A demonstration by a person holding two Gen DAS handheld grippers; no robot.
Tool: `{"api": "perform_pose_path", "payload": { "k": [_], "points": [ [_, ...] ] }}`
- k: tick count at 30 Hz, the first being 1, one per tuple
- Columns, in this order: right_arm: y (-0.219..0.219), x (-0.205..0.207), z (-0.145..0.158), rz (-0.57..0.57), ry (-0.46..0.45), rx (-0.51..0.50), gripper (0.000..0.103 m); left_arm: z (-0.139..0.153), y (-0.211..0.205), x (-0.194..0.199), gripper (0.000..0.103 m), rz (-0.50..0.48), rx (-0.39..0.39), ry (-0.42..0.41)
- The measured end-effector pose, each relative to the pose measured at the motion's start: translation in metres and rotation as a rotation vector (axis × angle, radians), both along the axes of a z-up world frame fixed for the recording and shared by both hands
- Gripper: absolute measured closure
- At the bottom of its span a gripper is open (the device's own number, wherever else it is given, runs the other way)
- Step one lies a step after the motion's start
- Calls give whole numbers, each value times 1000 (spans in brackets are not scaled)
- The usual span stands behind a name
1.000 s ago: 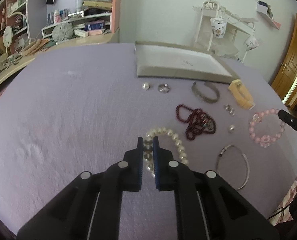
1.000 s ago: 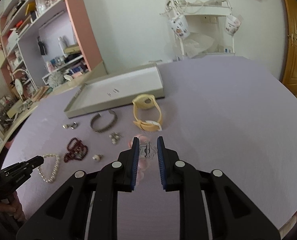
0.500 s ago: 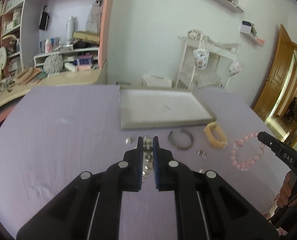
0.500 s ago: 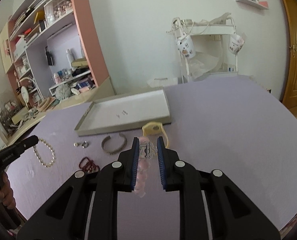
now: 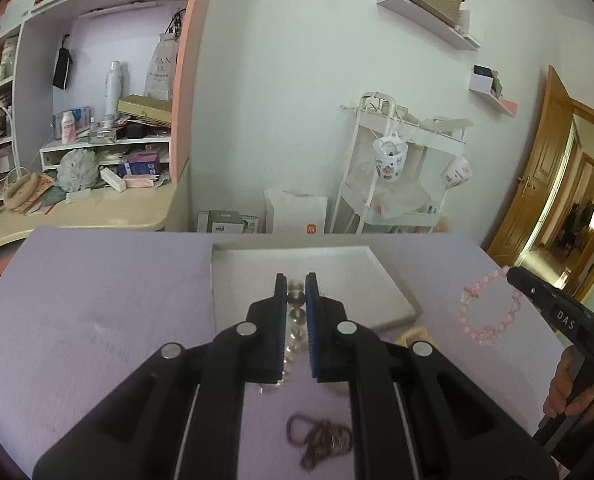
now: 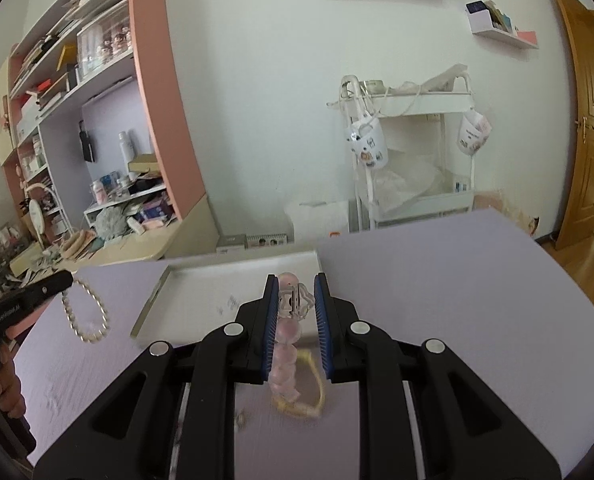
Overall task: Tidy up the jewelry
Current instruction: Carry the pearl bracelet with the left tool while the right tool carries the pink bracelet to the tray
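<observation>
Hand-held grippers tilt downward, left (image 5: pixel 296 280) clamping pearl bracelet (image 5: pixel 296 320), right (image 6: pixel 295 280) pink bracelet (image 6: pixel 287 344).

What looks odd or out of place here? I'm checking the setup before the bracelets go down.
Nothing stands out. The left gripper holds the pearl bracelet and the right gripper the pink bead bracelet, both hanging free above the purple cloth. The grey tray sits flat. The dark red beads lie loosely on the cloth.
</observation>
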State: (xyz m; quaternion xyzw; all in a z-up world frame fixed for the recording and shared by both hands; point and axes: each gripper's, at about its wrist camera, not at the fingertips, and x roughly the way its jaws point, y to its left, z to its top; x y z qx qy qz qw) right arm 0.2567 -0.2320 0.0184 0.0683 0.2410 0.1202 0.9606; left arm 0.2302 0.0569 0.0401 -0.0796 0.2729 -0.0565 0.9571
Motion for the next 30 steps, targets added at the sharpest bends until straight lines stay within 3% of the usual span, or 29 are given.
{"api": "perform_pose_path", "payload": {
  "k": [7,15,30],
  "points": [
    [17,57,-2,23,-24,-44,84,-9,-3,59,94,-4,10,17],
    [39,112,-28,62,33,-78,84,-28,-3,114,94,-3,17,43],
    [74,155,-59,139,115,-107,84,-57,-8,167,94,-24,26,99]
  ]
}}
